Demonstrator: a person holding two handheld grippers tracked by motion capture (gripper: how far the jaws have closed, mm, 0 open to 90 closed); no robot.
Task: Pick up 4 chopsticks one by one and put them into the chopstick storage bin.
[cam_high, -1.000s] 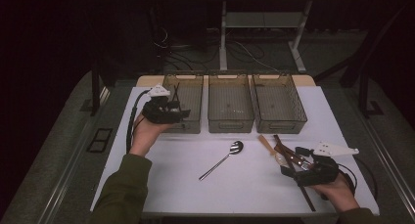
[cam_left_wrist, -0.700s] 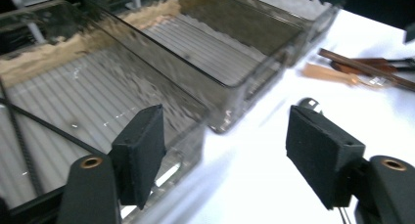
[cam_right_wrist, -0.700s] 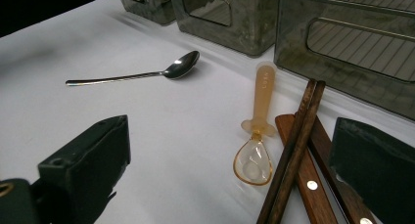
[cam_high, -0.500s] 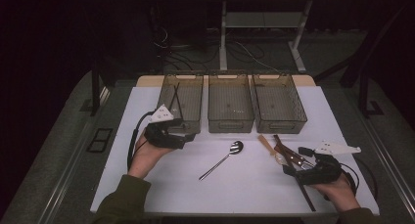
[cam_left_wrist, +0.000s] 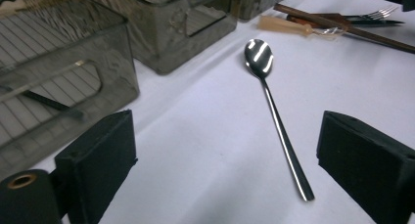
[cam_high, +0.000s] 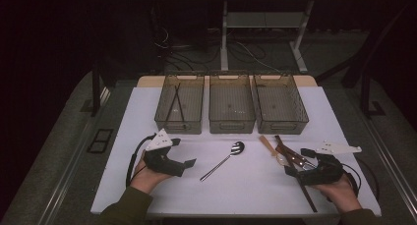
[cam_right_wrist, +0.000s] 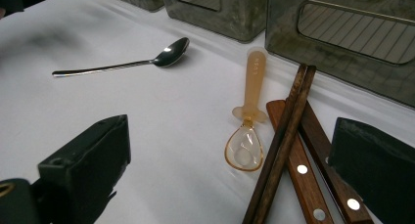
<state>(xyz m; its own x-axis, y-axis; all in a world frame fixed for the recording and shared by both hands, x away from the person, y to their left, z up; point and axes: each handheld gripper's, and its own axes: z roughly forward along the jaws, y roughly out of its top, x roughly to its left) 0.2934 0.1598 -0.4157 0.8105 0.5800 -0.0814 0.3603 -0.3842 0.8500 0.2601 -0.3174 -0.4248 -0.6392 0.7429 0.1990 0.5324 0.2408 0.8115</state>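
Note:
A metal spoon [cam_high: 223, 161] [cam_left_wrist: 274, 111] [cam_right_wrist: 122, 65] lies on the white table, bowl toward the bins. My left gripper [cam_high: 189, 163] [cam_left_wrist: 225, 155] hovers low just left of its handle end. Its jaws have just been opening and stand open; the handle tip lies ahead of them, untouched. My right gripper [cam_high: 297, 161] [cam_right_wrist: 230, 160] is open over a pile at the right: an amber plastic spoon [cam_right_wrist: 249, 121] [cam_high: 269, 146], brown chopsticks [cam_right_wrist: 284, 145] and a wood-handled knife [cam_right_wrist: 313, 170]. Its pads touch none of them.
Three translucent grey bins stand in a row at the back: left [cam_high: 162, 119], middle [cam_high: 231, 122], right [cam_high: 300, 117]. Dark chopsticks [cam_high: 176, 104] lie in the left one. A fork [cam_left_wrist: 377, 13] lies with the pile. The table [cam_high: 246, 190] edge runs close to both hands.
The left gripper came away from the left bin, toward the person and down to the spoon's handle, and its jaws spread wider. The right gripper has stayed put.

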